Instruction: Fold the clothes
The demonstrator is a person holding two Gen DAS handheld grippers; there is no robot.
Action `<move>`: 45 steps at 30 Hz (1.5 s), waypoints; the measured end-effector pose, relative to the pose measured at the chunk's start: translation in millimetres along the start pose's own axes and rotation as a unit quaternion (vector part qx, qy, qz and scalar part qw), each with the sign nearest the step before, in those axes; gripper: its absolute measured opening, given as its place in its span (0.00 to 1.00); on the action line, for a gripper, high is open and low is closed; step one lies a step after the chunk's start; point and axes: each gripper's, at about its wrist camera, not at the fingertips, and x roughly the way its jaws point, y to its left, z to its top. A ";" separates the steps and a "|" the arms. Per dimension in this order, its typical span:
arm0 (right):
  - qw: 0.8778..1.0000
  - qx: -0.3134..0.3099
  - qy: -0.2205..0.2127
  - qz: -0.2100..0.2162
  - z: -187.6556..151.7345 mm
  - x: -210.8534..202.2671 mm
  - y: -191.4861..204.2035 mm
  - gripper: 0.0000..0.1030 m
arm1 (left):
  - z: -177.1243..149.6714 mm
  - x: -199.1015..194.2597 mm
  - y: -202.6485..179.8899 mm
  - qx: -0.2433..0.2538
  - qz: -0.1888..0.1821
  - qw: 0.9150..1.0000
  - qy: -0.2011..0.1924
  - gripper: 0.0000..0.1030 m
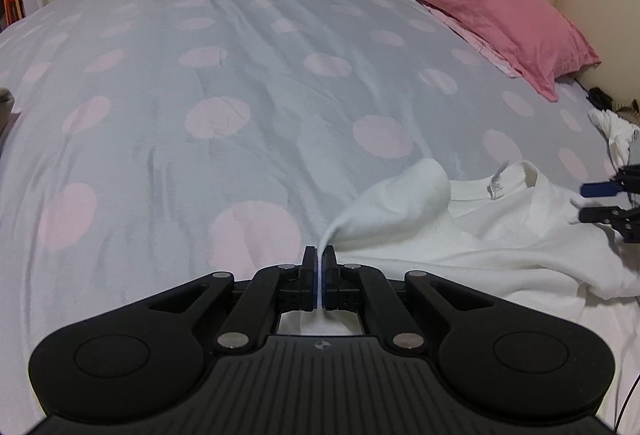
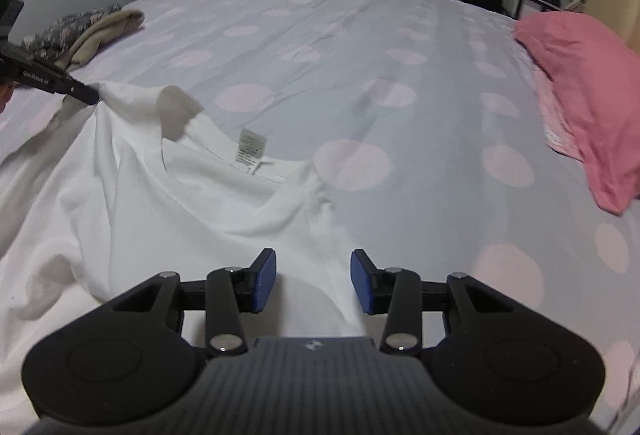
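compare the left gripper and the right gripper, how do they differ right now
The left gripper is shut, pinching the white t-shirt at its sleeve edge; the right gripper stands open, its blue pads apart with the shirt's shoulder lying between them, unclamped. The left lifts its cloth into a peak; the right lifts nothing. Both are black and point down at the bed.

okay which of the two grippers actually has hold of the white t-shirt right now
The left gripper: its jaws are shut on a pinch of the white T-shirt near one shoulder. The right gripper has its jaws apart over the other shoulder, not gripping.
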 end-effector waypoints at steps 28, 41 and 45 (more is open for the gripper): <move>0.997 -0.063 0.023 -0.029 0.1 39.7 21.7 0.14 | 4.8 -19.5 -39.0 0.182 0.036 0.979 -0.080 0.42; 0.998 -0.049 -0.024 -0.030 5.3 14.5 4.5 0.04 | 7.8 36.0 -60.0 0.219 -0.020 0.976 0.003 0.00; 0.996 -0.039 -0.058 -0.060 8.6 1.6 -4.5 0.03 | 17.4 23.8 -36.6 0.134 -0.048 0.989 -0.043 0.00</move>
